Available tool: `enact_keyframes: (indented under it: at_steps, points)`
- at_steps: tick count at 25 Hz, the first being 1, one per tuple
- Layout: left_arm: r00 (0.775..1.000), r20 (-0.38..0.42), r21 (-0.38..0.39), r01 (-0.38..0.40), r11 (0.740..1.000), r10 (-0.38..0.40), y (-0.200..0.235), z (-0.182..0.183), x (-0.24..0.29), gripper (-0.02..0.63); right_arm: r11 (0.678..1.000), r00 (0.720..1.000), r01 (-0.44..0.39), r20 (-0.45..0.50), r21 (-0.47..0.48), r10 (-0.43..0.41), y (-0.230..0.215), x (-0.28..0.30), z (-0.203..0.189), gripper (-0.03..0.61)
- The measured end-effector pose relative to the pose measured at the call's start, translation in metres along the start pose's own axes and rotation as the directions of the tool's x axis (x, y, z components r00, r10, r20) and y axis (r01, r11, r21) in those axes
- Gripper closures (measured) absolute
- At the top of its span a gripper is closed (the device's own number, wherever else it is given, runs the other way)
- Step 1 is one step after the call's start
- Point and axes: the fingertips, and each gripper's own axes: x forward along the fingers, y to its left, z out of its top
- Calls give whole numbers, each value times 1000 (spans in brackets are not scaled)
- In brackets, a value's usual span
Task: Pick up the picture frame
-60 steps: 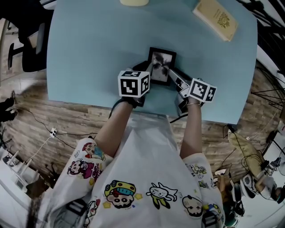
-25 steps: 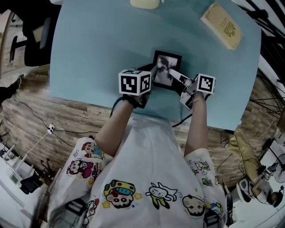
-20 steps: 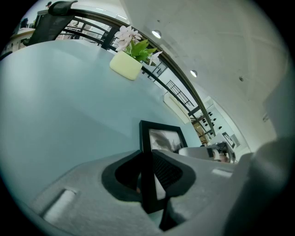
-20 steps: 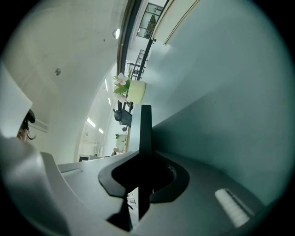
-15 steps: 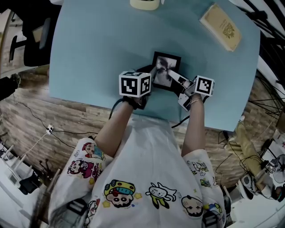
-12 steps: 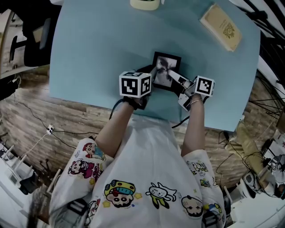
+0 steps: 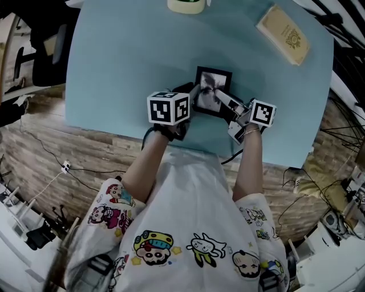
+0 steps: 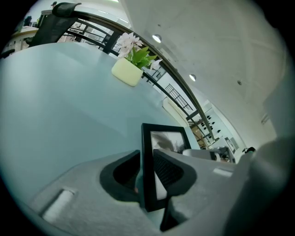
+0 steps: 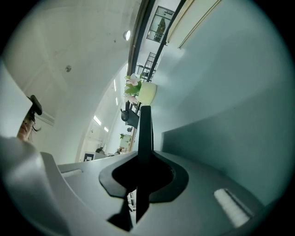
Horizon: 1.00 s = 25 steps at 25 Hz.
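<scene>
A black picture frame (image 7: pixel 215 80) with a grey photo sits near the front edge of the light blue table (image 7: pixel 114 57). My left gripper (image 7: pixel 191 94) is at the frame's left side. In the left gripper view the frame (image 8: pixel 166 136) stands between the jaws of that gripper (image 8: pixel 146 156); they are opening, with a thin gap at the left pad. My right gripper (image 7: pixel 219 96) reaches in from the right. In the right gripper view the frame (image 9: pixel 145 129) shows edge-on, and the jaws of that gripper (image 9: pixel 145 159) are closing tight on it.
A pale yellow flower pot (image 7: pixel 186 4) stands at the table's far edge. A tan book (image 7: pixel 287 34) lies at the far right. An office chair (image 7: pixel 43 51) stands off the table's left side. My body is close against the front edge.
The left gripper's marker cube has shifted slightly left and toward me. The frame and the right gripper have hardly moved.
</scene>
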Motion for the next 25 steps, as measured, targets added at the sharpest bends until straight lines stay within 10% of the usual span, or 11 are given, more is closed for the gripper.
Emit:
enact_keyframes:
  at_steps: [16,25]
  points:
    - [983,169,142,50,989,-74,-47,54,-62,526,986,995,30,100,-166,-13,65,-23,18,526]
    - [950,284,252,57,966,-130,-80,84,-111,526,920,977,140,202,-367,-68,113,-49,33,526]
